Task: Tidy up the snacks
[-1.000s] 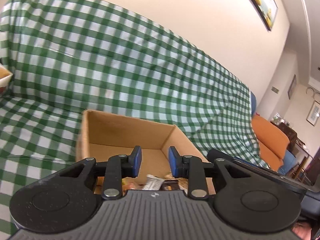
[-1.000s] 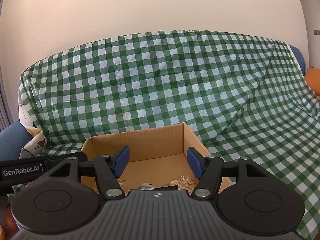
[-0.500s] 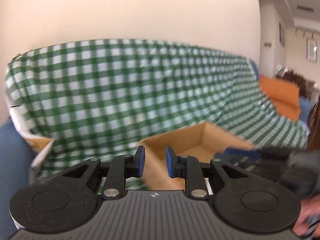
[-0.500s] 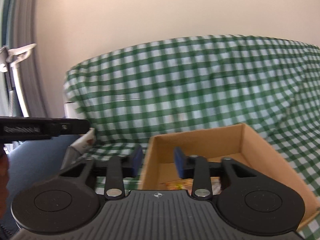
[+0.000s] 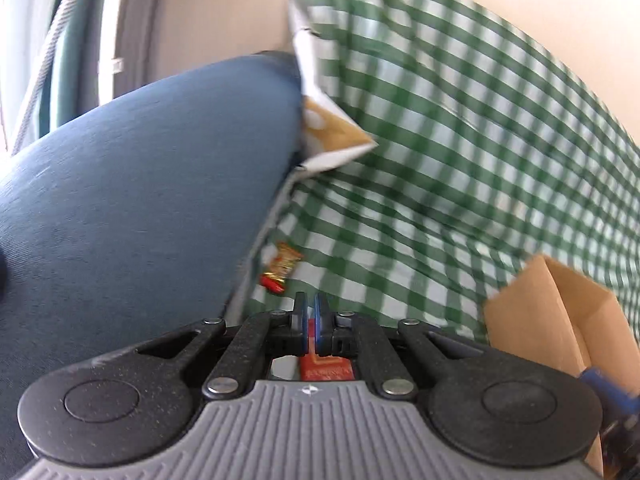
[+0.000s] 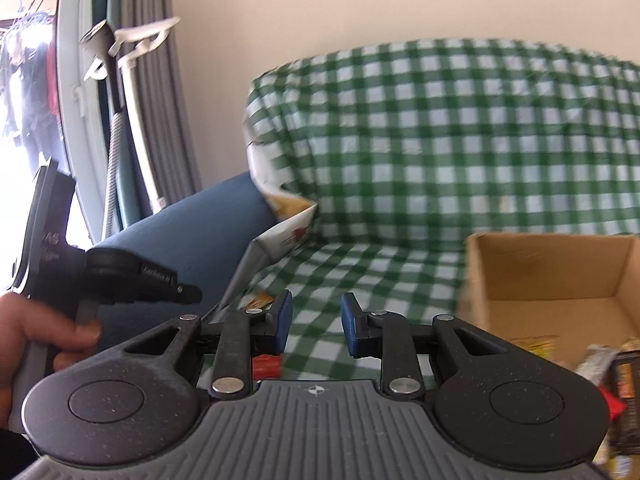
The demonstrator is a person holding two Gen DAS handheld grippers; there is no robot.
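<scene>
A cardboard box point(image 6: 556, 276) stands on the green checked cloth point(image 6: 420, 184), with several snack packets point(image 6: 600, 364) inside at its near right. The box also shows at the right edge of the left wrist view point(image 5: 560, 320). A small red and gold snack point(image 5: 281, 267) lies on the cloth by the blue sofa arm point(image 5: 140, 200). My left gripper point(image 5: 311, 316) is shut with nothing between its pads, above a red packet point(image 5: 326, 368) seen under its base. My right gripper point(image 6: 316, 320) is open and empty, left of the box. A red packet point(image 6: 266, 364) lies below its left finger.
The cloth covers a sofa against a cream wall point(image 6: 360, 8). A white and tan paper bag point(image 5: 332, 140) leans where the sofa arm meets the cloth. Grey curtains point(image 6: 148, 100) and a window are at the left. The hand holding the left gripper shows in the right wrist view point(image 6: 36, 340).
Both grippers have swung left, away from over the box toward the blue sofa arm. The left gripper has closed. The right gripper stays open, narrower than a second ago.
</scene>
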